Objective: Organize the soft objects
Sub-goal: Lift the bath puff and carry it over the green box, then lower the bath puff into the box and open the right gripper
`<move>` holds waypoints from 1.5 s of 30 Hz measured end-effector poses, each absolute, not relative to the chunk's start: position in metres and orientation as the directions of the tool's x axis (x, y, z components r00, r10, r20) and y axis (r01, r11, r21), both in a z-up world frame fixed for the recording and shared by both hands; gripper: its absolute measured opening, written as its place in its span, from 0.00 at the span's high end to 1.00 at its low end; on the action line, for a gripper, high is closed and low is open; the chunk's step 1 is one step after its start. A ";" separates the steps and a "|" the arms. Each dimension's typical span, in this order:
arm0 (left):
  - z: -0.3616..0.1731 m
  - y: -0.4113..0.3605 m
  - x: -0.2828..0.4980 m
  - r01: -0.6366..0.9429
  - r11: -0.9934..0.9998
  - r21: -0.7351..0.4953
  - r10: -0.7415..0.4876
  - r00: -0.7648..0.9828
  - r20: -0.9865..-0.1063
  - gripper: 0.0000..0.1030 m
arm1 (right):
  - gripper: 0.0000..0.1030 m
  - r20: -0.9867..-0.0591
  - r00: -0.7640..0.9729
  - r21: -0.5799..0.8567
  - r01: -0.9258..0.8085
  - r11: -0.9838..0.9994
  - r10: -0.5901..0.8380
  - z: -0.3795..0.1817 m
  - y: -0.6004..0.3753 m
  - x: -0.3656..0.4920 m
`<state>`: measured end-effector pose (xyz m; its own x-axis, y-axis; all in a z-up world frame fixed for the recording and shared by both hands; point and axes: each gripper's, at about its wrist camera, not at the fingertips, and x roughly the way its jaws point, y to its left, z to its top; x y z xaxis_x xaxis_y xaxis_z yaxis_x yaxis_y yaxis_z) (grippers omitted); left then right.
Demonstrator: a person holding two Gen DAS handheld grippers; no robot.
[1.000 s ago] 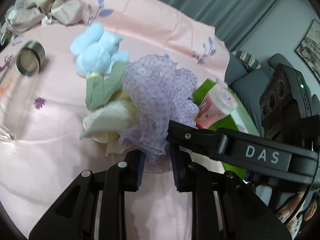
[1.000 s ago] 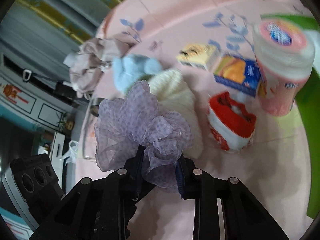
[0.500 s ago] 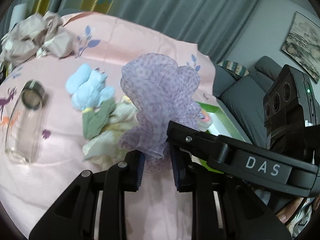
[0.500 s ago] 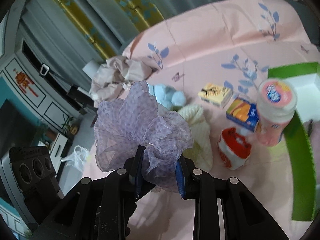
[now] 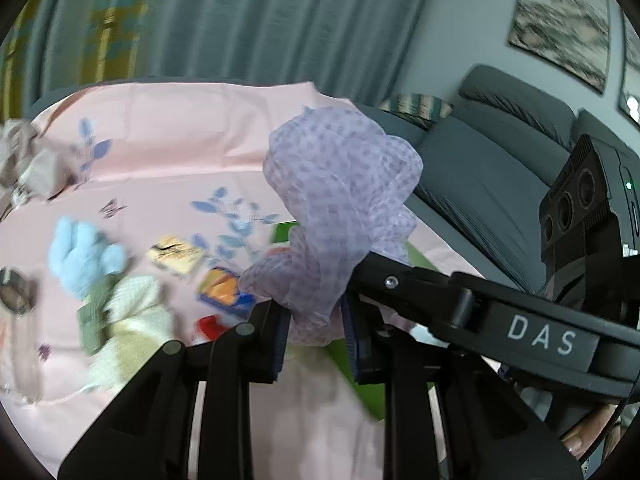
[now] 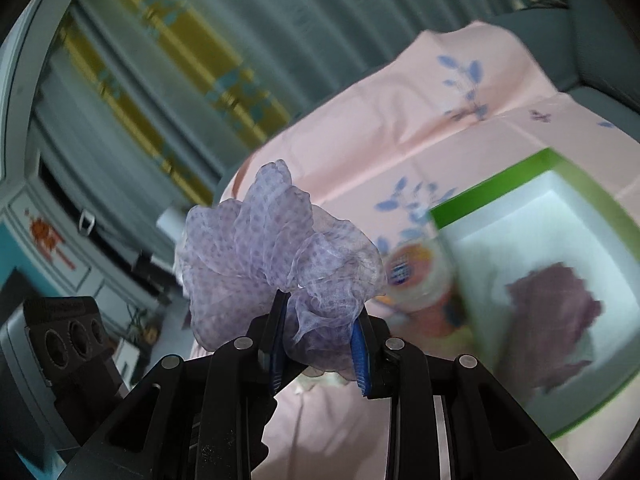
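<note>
A lilac dotted mesh scrunchie point(image 5: 340, 208) is pinched from two sides. My left gripper point(image 5: 316, 320) is shut on its lower edge, and my right gripper point(image 6: 318, 344) is shut on it too point(image 6: 276, 256); both hold it in the air above the pink tablecloth. A green-rimmed white box point(image 6: 500, 184) lies at the right of the right wrist view with a dark purple cloth point(image 6: 556, 312) inside. A light blue plush point(image 5: 82, 256) and a cream knitted piece point(image 5: 132, 312) lie on the cloth at the left.
A pink-capped jar point(image 6: 416, 276) stands beside the box. Small snack packets point(image 5: 176, 256) point(image 5: 224, 292), a red-lidded item point(image 5: 210, 326) and a glass bottle point(image 5: 16, 304) lie on the table. A crumpled beige cloth point(image 5: 24, 168) is far left. A grey sofa point(image 5: 500, 168) is behind.
Both grippers have lifted the scrunchie up off the pile and swung right toward the green box; the plush and knitted piece stayed on the table.
</note>
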<state>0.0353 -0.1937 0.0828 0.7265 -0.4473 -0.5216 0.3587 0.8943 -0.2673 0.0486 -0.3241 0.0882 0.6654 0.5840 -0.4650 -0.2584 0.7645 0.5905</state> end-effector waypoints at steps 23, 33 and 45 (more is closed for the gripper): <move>0.026 -0.341 0.089 0.508 0.819 -0.265 -0.530 0.495 -0.689 0.76 | 0.71 -0.604 0.763 0.649 0.305 0.697 0.229 0.028 -0.490 0.050; 0.020 -0.336 0.090 0.483 0.830 -0.279 -0.522 0.499 -0.692 0.49 | 0.71 -0.649 0.737 0.611 0.359 0.706 0.187 0.024 -0.496 0.053; 0.045 -0.283 0.082 0.379 0.868 -0.320 -0.492 0.574 -0.654 0.17 | 0.26 -0.662 0.737 0.549 0.352 0.759 0.137 0.033 -0.484 0.055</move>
<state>0.0820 -0.2833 0.0450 0.5745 -0.4920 -0.6542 0.3795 0.8682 -0.3197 0.0545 -0.4840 0.0331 0.7369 0.1372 -0.6619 0.3515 0.7586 0.5486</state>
